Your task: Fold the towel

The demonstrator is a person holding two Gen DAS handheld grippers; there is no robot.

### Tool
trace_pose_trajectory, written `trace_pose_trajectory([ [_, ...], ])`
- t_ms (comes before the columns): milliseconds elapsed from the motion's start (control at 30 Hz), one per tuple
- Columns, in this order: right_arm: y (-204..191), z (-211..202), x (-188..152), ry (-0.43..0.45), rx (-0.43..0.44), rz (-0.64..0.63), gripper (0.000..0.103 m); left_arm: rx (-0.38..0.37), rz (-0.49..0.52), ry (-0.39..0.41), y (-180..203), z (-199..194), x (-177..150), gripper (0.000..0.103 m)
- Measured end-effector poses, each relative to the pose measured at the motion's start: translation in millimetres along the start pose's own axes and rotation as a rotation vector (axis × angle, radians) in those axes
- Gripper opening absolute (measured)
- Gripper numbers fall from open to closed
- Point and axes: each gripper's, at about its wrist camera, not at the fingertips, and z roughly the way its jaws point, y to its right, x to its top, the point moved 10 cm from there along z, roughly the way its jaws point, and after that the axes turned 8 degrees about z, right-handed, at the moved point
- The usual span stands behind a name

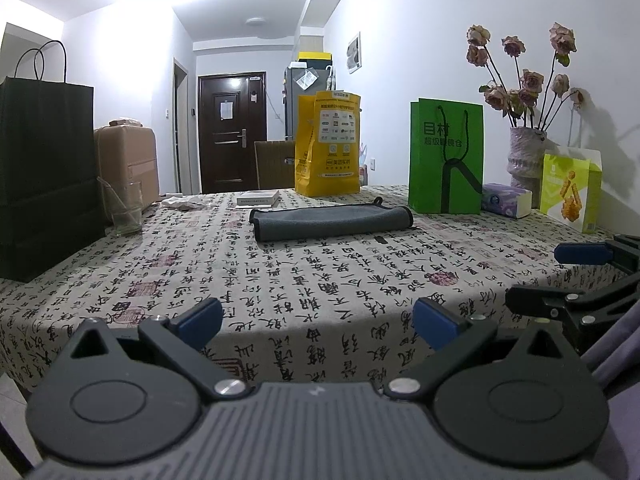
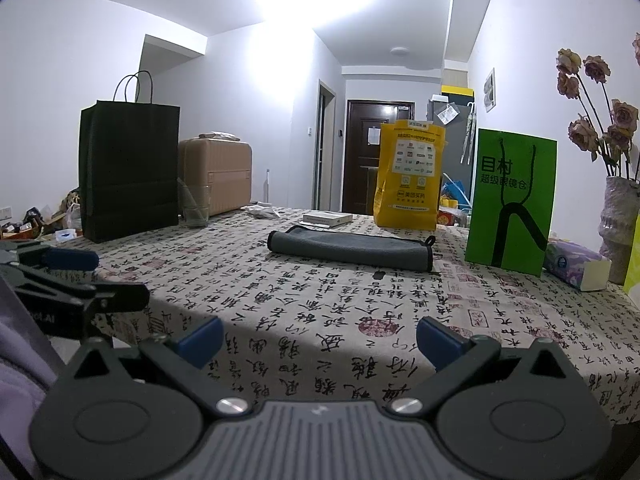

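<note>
A grey towel [image 1: 332, 222] lies folded into a long flat strip in the middle of the table, with a small loop at its far right corner. It also shows in the right wrist view [image 2: 352, 246]. My left gripper [image 1: 318, 322] is open and empty at the table's near edge, well short of the towel. My right gripper [image 2: 320, 340] is open and empty, also at the near edge. Each gripper shows at the side of the other's view: the right one [image 1: 560, 276] and the left one [image 2: 100, 276].
The table wears a calligraphy-print cloth [image 1: 320, 276]. On it stand a black paper bag [image 1: 44, 176], a glass [image 1: 126, 208], a white box [image 1: 258, 198], a yellow bag [image 1: 328, 144], a green bag [image 1: 446, 156], a tissue pack [image 1: 506, 200] and a vase of dried roses [image 1: 524, 160].
</note>
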Motion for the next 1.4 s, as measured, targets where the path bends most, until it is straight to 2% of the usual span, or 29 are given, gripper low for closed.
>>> trace_pose_trajectory([
  [1400, 0.6, 3.8, 0.2, -0.004, 0.004, -0.002, 0.103, -0.002, 0.003, -0.008, -0.9, 1.3, -1.3, 0.103],
])
